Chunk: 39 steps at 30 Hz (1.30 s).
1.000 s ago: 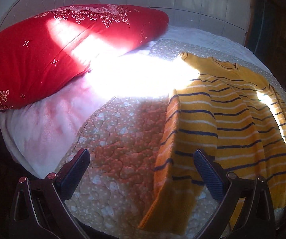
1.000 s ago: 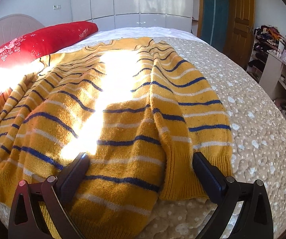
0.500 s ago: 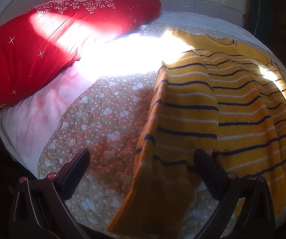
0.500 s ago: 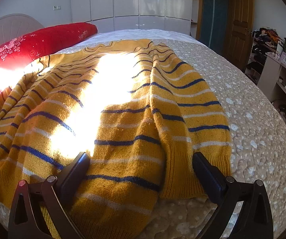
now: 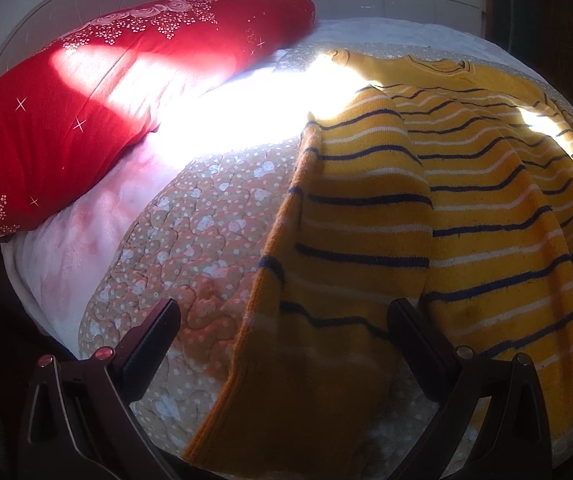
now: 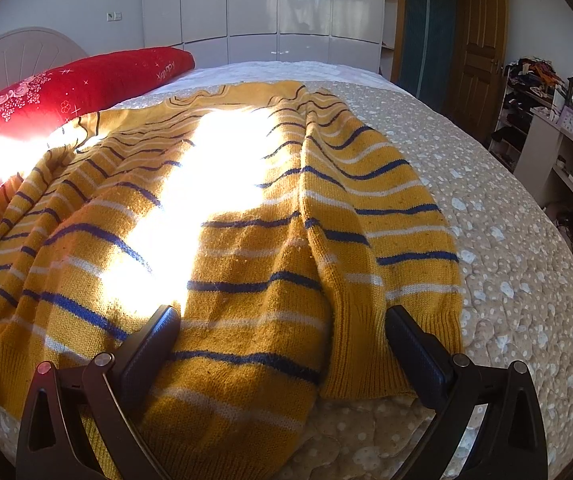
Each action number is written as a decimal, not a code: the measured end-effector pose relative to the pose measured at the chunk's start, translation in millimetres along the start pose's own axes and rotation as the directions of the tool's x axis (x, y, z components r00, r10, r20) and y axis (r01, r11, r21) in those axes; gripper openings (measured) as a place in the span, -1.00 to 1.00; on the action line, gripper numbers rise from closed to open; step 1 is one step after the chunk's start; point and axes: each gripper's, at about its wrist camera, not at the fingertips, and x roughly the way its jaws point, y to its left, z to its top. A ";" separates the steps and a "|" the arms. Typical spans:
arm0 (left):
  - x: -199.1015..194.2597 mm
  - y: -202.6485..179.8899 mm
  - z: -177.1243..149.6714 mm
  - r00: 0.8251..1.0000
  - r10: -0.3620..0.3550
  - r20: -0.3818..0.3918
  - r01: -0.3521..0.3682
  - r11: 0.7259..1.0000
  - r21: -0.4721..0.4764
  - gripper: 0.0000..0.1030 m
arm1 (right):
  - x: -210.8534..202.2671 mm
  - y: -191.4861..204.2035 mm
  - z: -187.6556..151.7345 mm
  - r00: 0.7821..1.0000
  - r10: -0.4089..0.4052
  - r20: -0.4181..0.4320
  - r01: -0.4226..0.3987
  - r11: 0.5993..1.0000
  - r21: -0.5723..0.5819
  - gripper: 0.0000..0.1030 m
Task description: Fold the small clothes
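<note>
A yellow knit sweater [image 5: 466, 208] with navy and white stripes lies spread on the bed, neck end far from me. Its left sleeve [image 5: 326, 288] runs down toward the near edge, between the fingers of my left gripper [image 5: 282, 344], which is open and empty. In the right wrist view the sweater [image 6: 226, 216] fills the middle, with the right sleeve [image 6: 386, 264] folded along its side. My right gripper [image 6: 280, 344] is open, its fingers straddling the sweater's hem and sleeve cuff.
A beige quilted bedspread [image 5: 190, 240] covers the bed [image 6: 506, 280]. A red pillow [image 5: 106, 100] lies at the head, left of the sweater, also in the right wrist view [image 6: 66, 100]. A white wardrobe [image 6: 266, 8], a door [image 6: 482, 52] and shelves [image 6: 558, 128] stand beyond.
My left gripper has moved right and forward, so the left sleeve now lies between its fingers. The right gripper has edged slightly closer to the hem.
</note>
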 end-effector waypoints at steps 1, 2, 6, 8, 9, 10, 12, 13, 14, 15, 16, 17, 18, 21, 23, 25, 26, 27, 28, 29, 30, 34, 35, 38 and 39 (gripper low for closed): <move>0.5 -0.5 -0.2 1.000 0.002 -0.001 -0.002 1.000 0.001 1.00 | 0.0 0.0 0.0 1.000 0.000 0.000 0.000 1.000 0.000 1.00; 1.1 -1.0 -0.4 1.000 0.003 -0.002 -0.003 1.000 0.002 1.00 | 0.0 0.0 0.0 1.000 0.000 0.000 0.000 1.000 0.000 1.00; 3.1 -0.5 -0.9 1.000 -0.001 -0.007 0.001 1.000 -0.003 1.00 | -0.4 0.1 -0.2 1.000 -0.001 0.003 0.001 1.000 0.000 1.00; 3.7 0.0 -1.1 1.000 -0.003 -0.008 0.003 1.000 -0.006 1.00 | -0.5 -0.2 -0.1 1.000 -0.002 0.004 0.002 1.000 0.001 1.00; 4.1 0.4 -1.3 1.000 -0.005 -0.009 0.005 1.000 -0.008 1.00 | -0.4 -0.1 0.0 1.000 -0.002 0.004 0.002 1.000 0.000 1.00; 4.5 0.8 -1.3 1.000 -0.008 -0.010 0.008 1.000 -0.011 1.00 | -0.7 0.1 -0.1 1.000 -0.002 0.004 0.002 1.000 0.000 1.00; 5.1 1.4 -1.8 1.000 -0.011 -0.012 0.011 1.000 -0.015 1.00 | -0.7 0.0 0.0 1.000 -0.002 0.004 0.002 1.000 0.000 1.00; 5.6 1.6 -2.2 1.000 -0.013 -0.014 0.013 1.000 -0.017 1.00 | -0.7 0.1 -0.1 1.000 -0.002 0.004 0.002 1.000 0.000 1.00; 6.1 2.3 -2.3 1.000 -0.016 -0.016 0.016 1.000 -0.022 1.00 | -0.6 -0.1 0.0 1.000 -0.002 0.004 0.002 1.000 0.000 1.00; 7.1 4.4 -1.9 1.000 -0.022 -0.019 0.021 0.999 -0.026 1.00 | -0.7 0.1 -0.2 1.000 -0.002 0.004 0.002 1.000 0.000 1.00; 8.0 5.5 -2.1 0.999 -0.028 -0.022 0.027 0.999 -0.033 1.00 | -0.7 0.1 -0.1 1.000 -0.002 0.004 0.002 1.000 0.000 1.00; 8.6 6.5 -2.1 0.999 -0.034 -0.025 0.033 0.999 -0.040 1.00 | -0.6 0.0 0.1 1.000 -0.002 0.004 0.002 1.000 0.000 1.00; 9.2 7.1 -2.3 0.999 -0.039 -0.027 0.038 0.998 -0.047 1.00 | -0.7 0.0 -0.2 1.000 -0.002 0.004 0.002 1.000 0.000 1.00; 9.4 10.0 -2.9 0.995 -0.092 -0.029 0.090 0.994 -0.068 0.68 | -0.7 0.0 -0.2 1.000 -0.002 0.004 0.002 1.000 -0.001 1.00; 5.7 12.0 -2.1 0.989 -0.149 -0.017 0.147 0.985 -0.086 -0.27 | -0.6 -0.1 0.4 1.000 -0.003 0.005 0.003 1.000 -0.001 1.00; 0.9 16.0 1.7 0.983 -0.185 -0.007 0.183 0.978 -0.104 -0.80 | -0.7 0.2 -0.1 1.000 -0.003 0.004 0.003 1.000 -0.001 1.00; -1.1 20.7 4.1 0.980 -0.197 -0.001 0.196 0.973 -0.124 -0.82 | -0.9 0.0 0.0 1.000 -0.004 0.004 0.004 1.000 -0.002 1.00; -3.4 27.5 6.8 0.980 -0.201 0.013 0.200 0.969 -0.145 -0.86 | -0.7 -0.3 0.4 1.000 -0.004 0.003 0.004 1.000 -0.002 1.00; -5.5 36.3 10.2 0.981 -0.192 0.025 0.193 0.967 -0.168 -0.87 | -0.4 -0.4 0.8 1.000 -0.005 0.003 0.005 1.000 -0.003 1.00; -6.8 47.3 13.4 0.981 -0.188 0.038 0.191 0.962 -0.195 -0.87 | -0.3 -0.4 1.0 1.000 -0.006 0.003 0.006 1.000 -0.003 1.00; -6.6 58.3 16.9 0.982 -0.183 0.043 0.188 0.957 -0.222 -0.87 | -0.2 -0.5 1.1 1.000 -0.005 0.003 0.005 1.000 -0.003 1.00; 10.4 104.0 32.7 0.997 -0.080 0.018 0.081 0.951 -0.298 -0.87 | 0.3 0.0 1.8 1.000 -0.009 0.003 0.009 1.000 -0.005 1.00; 18.0 112.7 36.4 0.999 -0.053 -0.003 0.049 0.951 -0.305 -0.83 | 0.8 -0.1 2.3 1.000 -0.011 0.002 0.011 1.000 -0.006 1.00; 37.6 134.2 39.8 0.997 -0.017 -0.075 -0.009 0.942 -0.335 -0.61 | 3.2 0.2 3.6 1.000 -0.017 -0.003 0.017 1.000 -0.009 1.00; 38.7 140.2 38.0 0.997 -0.025 -0.078 -0.004 0.935 -0.354 -0.58 | 4.1 0.8 3.8 1.000 -0.019 -0.004 0.019 1.000 -0.010 1.00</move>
